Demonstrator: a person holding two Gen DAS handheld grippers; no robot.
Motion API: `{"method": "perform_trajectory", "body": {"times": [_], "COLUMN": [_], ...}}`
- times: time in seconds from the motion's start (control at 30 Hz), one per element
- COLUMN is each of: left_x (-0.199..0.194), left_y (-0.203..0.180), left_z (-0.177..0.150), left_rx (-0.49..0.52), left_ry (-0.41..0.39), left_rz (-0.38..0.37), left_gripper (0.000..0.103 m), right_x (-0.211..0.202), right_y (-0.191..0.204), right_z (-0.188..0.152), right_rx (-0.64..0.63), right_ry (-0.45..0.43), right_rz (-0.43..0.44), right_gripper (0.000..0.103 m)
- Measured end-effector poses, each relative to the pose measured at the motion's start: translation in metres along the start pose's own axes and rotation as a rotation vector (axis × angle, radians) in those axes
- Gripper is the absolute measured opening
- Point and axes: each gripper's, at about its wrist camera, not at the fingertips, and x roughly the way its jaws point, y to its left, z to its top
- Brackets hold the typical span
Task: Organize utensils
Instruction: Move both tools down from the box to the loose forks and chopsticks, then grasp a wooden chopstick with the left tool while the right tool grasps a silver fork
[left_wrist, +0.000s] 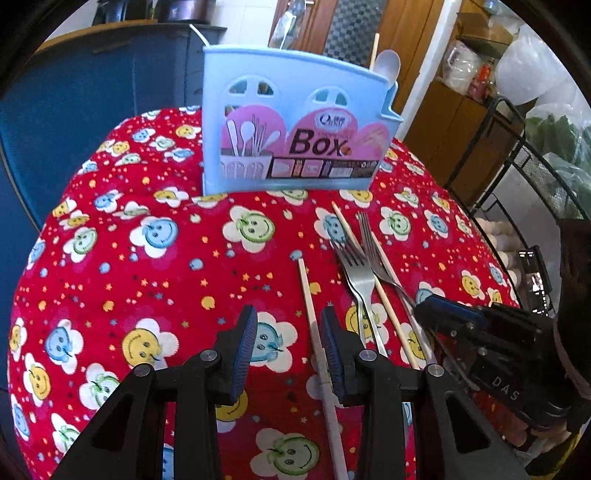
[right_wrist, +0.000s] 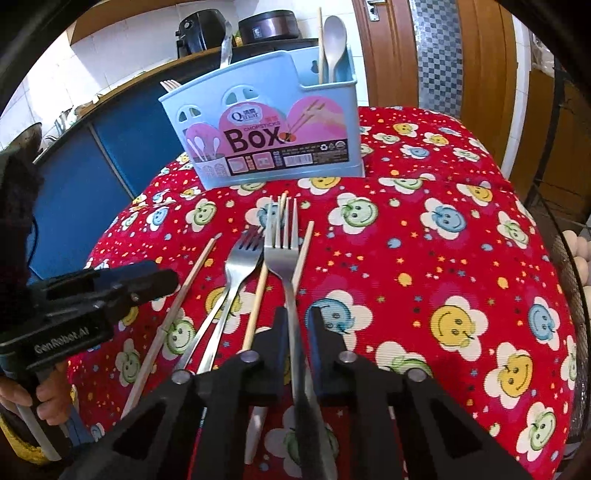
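box (right_wrist: 266, 133): spoon (right_wrist: 334, 40), chopstick (right_wrist: 320, 44) inside | left gripper (left_wrist: 289, 339) wide | right gripper (right_wrist: 295, 328) holding fork (right_wrist: 282, 243)

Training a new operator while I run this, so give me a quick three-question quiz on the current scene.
1. True or false: the left gripper is open, with a chopstick lying between its fingers.
2. What does the right gripper have between its fingers?
A. a spoon
B. a fork
C. nothing
3. Fill in: the grey spoon stands in the blue utensil box beside a ____.

Key
1. True.
2. B; the fingers look closed against its handle.
3. Chopstick, standing upright in the same end compartment.
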Motion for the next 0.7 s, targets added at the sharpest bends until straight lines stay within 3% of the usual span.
{"method": "perform_trajectory", "body": {"times": [0.4, 0.5, 0.57, 0.7], "left_x": [0.016, 0.02, 0.021, 0.021], "left_y": [-0.003, -0.004, -0.003, 0.004], "left_z": [-0.002, 0.0, 0.003, 0.006], "left_rx": [0.013, 0.037, 0.039, -0.005], "left_ry": [0.046, 0.051, 0.052, 0.049], "left_rz": [-0.004, 0.008, 0.006, -0.026], "left_gripper": [0.035, 0.026, 0.01, 0.005], "right_x": [0.006, 0.009, 0.013, 0.016], "right_y": [-0.001, -0.002, -0.001, 0.003], "right_z": [0.007, 0.01, 0.011, 0.013], "right_rx": [-0.001, 0.0, 0.001, -0.039], "right_ry": [0.025, 0.043, 0.064, 0.071], "right_rz": [0.007, 0.021, 0.028, 0.01], "right_gripper": [0.015, 0.021, 0.023, 0.023]}}
